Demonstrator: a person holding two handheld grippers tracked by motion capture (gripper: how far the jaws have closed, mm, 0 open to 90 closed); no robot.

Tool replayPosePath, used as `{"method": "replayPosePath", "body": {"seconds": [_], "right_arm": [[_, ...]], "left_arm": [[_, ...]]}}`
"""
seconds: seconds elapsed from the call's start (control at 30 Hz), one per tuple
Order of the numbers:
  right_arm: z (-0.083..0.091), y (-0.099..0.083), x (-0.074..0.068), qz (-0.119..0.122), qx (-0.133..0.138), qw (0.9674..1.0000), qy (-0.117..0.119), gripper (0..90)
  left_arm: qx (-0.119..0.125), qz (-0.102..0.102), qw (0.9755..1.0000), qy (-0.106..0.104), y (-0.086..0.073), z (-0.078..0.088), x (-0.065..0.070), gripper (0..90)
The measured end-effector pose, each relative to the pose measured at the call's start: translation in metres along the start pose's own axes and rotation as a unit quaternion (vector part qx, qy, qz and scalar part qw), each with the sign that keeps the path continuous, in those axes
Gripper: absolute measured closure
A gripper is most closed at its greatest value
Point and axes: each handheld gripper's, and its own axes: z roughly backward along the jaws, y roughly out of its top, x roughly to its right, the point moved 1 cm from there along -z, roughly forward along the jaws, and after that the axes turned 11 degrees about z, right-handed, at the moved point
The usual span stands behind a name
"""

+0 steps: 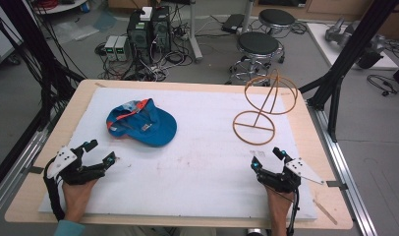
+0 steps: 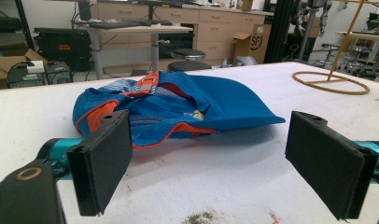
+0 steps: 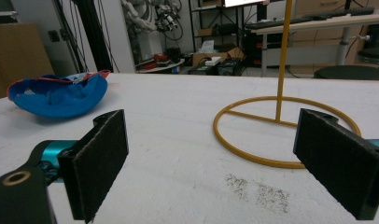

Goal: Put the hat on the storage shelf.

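A blue cap (image 1: 142, 123) with orange trim lies upside down on the white sheet, left of middle; it fills the middle of the left gripper view as the cap (image 2: 178, 107) and sits far left in the right gripper view as the cap (image 3: 57, 95). A yellow wire hat stand (image 1: 261, 110) rises at the right; its ring base (image 3: 285, 135) lies just ahead of the right jaws. My left gripper (image 1: 101, 151) rests near the front left, open and holding nothing, a short way before the cap. My right gripper (image 1: 269, 158) stands open near the front right, below the stand's base.
The white sheet (image 1: 197, 162) covers a wooden table (image 1: 305, 123). Black frame posts (image 1: 345, 64) stand at the right edge and cables hang at the left. Stools (image 1: 259, 46) and computers (image 1: 148, 29) stand on the floor beyond the far edge.
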Motion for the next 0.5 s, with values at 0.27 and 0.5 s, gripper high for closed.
{"method": "replayPosePath", "body": {"seconds": [0.27,0.5], "right_arm": [[0.0003,-0.0002,0.0007,0.001,0.004,1.0,0.002,9.2],[0.0003,-0.0001,-0.0005,0.007,0.005,1.0,0.002,9.2]], "left_arm": [[0.0,0.018,0.9998,0.005,0.0008,-0.0004,-0.0031,15.8],[0.001,0.021,0.9998,0.005,0.0009,-0.0002,-0.0035,15.8]]}}
